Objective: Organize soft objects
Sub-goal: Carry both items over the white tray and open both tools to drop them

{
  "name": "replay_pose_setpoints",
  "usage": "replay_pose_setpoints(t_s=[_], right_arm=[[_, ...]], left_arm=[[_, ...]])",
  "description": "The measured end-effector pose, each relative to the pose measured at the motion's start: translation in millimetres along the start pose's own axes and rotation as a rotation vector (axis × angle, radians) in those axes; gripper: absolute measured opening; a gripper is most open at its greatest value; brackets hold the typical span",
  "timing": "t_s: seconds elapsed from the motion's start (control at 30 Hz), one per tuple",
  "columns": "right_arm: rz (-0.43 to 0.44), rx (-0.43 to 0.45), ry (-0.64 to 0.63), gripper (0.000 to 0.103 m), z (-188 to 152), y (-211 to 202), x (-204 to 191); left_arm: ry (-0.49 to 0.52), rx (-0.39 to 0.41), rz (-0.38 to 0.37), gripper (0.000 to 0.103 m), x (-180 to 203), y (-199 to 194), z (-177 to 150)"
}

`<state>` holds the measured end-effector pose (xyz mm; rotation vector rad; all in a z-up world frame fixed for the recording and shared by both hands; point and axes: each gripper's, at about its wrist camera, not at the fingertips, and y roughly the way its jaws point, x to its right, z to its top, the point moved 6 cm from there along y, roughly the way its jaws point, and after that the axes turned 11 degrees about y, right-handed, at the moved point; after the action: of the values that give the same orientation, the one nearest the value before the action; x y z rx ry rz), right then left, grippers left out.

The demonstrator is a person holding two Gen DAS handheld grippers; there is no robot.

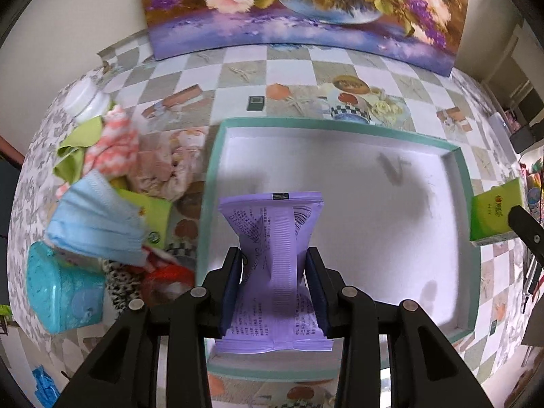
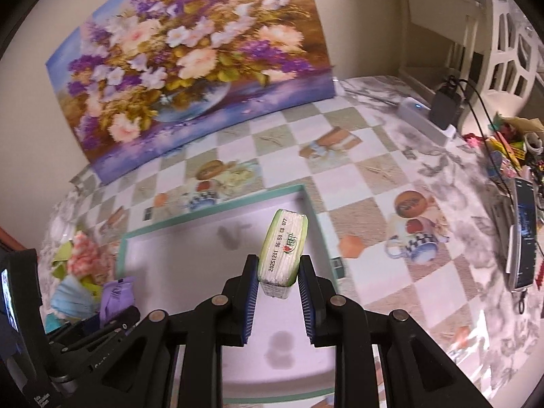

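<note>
Two claws (image 1: 273, 268) (image 2: 276, 273) pinching purple packet (image 1: 272, 224), green pack (image 2: 284, 248).

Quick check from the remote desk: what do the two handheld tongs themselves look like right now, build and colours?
Both the left tongs and the right tongs are matte black plastic linkages with round silver pivot pins. Each finger carries a dark blue ribbed pad on its inner face. In the right wrist view, the left unit's black body shows small white lettering, too blurred to read. No cables, hands or sleeves show.
</note>
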<state>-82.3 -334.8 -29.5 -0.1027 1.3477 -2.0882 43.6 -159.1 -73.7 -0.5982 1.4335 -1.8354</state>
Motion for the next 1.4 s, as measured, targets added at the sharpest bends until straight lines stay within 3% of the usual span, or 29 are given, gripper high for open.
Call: replay_pose_setpoints(t_s=[0.33, 0.47, 0.53, 0.87, 0.97, 1.2, 1.3, 1.33, 1.37, 1.4], right_arm=[[-0.054, -0.022, -0.040, 0.025, -4.3, 16.9, -4.0], [-0.042, -0.039, -0.084, 0.025, -11.3, 19.5, -19.0], [-0.027, -0.052, -0.098, 0.025, -15.4, 21.4, -26.9], [0.022, -0.049, -0.145, 0.027, -23.1, 14.4, -53.6], [0.020, -0.039, -0.149, 0.027, -22.4, 10.9, -55.9], [-0.002, -0.060, -0.163, 0.027, -26.9, 16.7, -57.7], [-0.029, -0.091, -0.182, 0.040, -34.2, 25.3, -58.6], [-0.043, -0.105, -0.190, 0.054, -37.4, 28.7, -58.8], [-0.052, -0.114, -0.196, 0.062, -40.0, 31.0, -59.1], [-0.063, -0.123, -0.204, 0.063, -42.7, 33.6, -60.1]], left_arm=[[-0.028, -0.039, -0.061, 0.041, 1.5, 25.7, 4.6], [-0.039, -0.021, -0.066, 0.055, -2.8, 21.0, 5.9], [-0.046, -0.012, -0.070, 0.056, -5.9, 17.5, 6.1], [-0.104, 0.005, -0.056, 0.060, -35.0, 4.8, 1.9], [-0.119, 0.015, -0.053, 0.069, -42.6, 0.1, 0.8], [-0.136, 0.028, -0.025, 0.070, -54.7, -6.4, -0.9], [-0.149, 0.005, -0.008, 0.071, -61.2, -0.9, -4.3], [-0.154, -0.002, -0.007, 0.071, -63.1, 0.6, -5.7], [-0.161, -0.010, -0.006, 0.071, -65.4, 2.3, -6.8], [-0.165, -0.014, -0.005, 0.072, -67.0, 3.1, -7.7]])
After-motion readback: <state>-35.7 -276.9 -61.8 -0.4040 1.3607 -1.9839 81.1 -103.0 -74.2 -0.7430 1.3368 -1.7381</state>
